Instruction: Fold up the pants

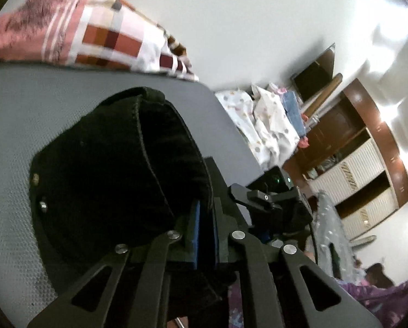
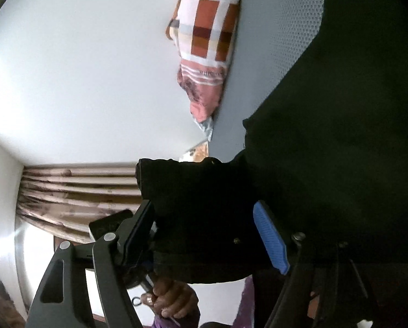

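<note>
- The pants are spread on the mattress, a fold raised between the left gripper's fingers.
- A pillow is set behind them, against the wall.
- A clothes heap is seen to the right.

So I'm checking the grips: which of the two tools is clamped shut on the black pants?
The left tool: its blue pads are pressed together on the pants. The right tool stands wide, the cloth loose between its pads.

Grey bed: black pants, pillow.
</note>
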`<state>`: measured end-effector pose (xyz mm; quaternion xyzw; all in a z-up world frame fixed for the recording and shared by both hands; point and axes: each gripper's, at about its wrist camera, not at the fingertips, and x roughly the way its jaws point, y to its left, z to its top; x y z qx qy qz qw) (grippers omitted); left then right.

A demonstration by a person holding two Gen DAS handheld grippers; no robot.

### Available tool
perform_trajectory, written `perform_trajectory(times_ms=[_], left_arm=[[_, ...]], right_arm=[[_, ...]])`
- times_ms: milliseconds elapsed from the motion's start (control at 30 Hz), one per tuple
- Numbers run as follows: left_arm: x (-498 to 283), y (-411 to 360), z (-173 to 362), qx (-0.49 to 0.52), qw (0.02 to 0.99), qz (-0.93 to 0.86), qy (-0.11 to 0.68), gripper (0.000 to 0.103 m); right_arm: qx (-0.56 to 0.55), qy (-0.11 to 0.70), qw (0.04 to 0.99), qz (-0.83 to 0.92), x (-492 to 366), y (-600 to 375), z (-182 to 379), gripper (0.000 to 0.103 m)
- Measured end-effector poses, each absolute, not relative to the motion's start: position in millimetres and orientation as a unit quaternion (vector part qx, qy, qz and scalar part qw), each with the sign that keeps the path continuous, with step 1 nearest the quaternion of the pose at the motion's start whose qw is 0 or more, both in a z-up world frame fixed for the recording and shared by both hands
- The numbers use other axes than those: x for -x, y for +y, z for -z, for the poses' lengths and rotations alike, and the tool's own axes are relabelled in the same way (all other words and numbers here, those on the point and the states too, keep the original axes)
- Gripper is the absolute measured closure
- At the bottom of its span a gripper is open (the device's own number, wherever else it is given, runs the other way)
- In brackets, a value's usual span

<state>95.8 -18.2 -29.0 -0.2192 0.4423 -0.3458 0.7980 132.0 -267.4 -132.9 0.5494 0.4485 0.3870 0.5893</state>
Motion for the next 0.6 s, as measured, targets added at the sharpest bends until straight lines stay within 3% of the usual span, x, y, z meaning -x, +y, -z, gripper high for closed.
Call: perform_trajectory(times_ms=[433, 533, 600], left_arm=[[-117.2, -88.5, 53.4, 0.086, 0.756, 0.49, 0.426, 0.091], [-129.5, -115.1, 57.3, 0.007, 0.722, 0.5, 0.478, 0.09], [-127.7, -127.6, 35.3, -0.057, 0.727, 0.512, 0.454, 0.09]], right_arm=[[-0.609, 0.433, 0.519, -0.416, -140.5, -275.1, 157.3, 0.021], [-0.635, 0.426, 0.506, -0.4, -140.2, -289.3, 170.8, 0.019], [-0.624, 0.434, 0.52, -0.39, -141.9, -297.0, 172.2, 0.018]])
